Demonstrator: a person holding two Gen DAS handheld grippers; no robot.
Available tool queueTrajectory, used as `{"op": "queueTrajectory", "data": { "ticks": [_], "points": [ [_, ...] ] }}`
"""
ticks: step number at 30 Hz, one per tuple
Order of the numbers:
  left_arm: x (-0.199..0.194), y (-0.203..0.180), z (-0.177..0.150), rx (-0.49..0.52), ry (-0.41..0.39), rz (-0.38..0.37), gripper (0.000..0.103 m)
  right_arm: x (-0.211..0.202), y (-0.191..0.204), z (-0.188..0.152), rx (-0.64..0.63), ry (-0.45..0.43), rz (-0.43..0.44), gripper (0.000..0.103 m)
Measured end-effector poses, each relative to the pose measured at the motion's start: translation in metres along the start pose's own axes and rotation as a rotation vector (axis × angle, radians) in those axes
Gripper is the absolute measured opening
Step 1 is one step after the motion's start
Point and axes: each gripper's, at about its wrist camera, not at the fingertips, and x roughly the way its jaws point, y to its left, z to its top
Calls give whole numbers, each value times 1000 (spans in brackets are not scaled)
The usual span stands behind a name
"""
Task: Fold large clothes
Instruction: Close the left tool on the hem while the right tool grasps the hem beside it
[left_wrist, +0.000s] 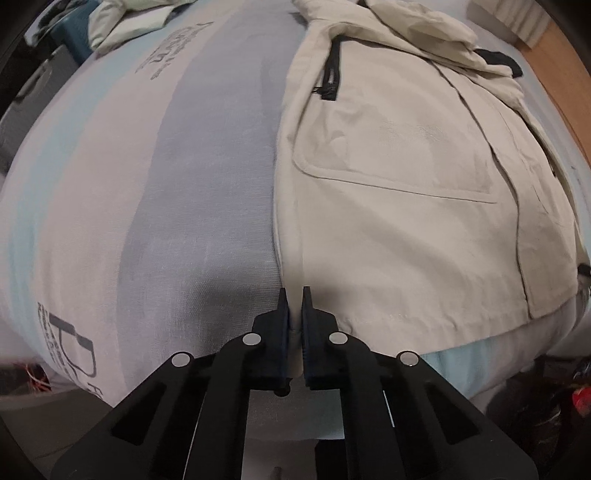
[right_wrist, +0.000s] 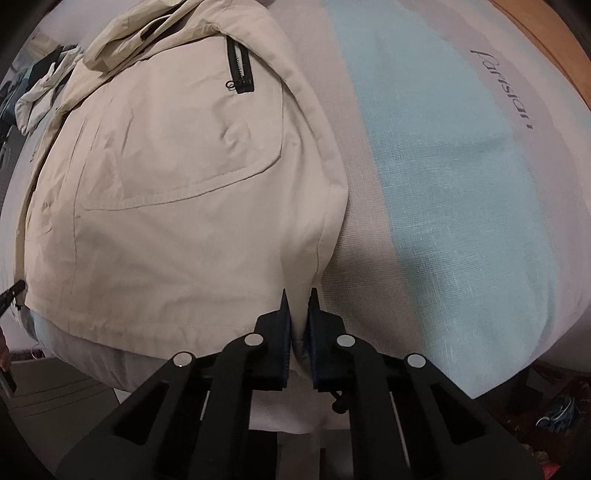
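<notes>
Striped bedsheet (left_wrist: 207, 155) in grey, white and pale blue bands with printed lettering covers the bed. Beige jacket (left_wrist: 406, 184) lies spread flat on it, front up, patch pockets and black zip pocket (left_wrist: 330, 79) visible; hood bunched at far end. Left tongs (left_wrist: 294, 295) clamped on the jacket's hem corner at its left edge. Right tongs (right_wrist: 298, 295) clamped on the opposite hem corner. Second pale garment (left_wrist: 125, 26) lies crumpled at the bed's far left corner. Wooden bed frame (right_wrist: 535, 33) along far right.
</notes>
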Motion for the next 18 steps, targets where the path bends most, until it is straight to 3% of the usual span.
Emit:
{"op": "queueTrajectory", "data": {
  "ticks": [18],
  "points": [
    [-45, -4, 18, 84, 1, -17, 4, -39, 29, 29, 31, 59, -62, 5]
  ]
}}
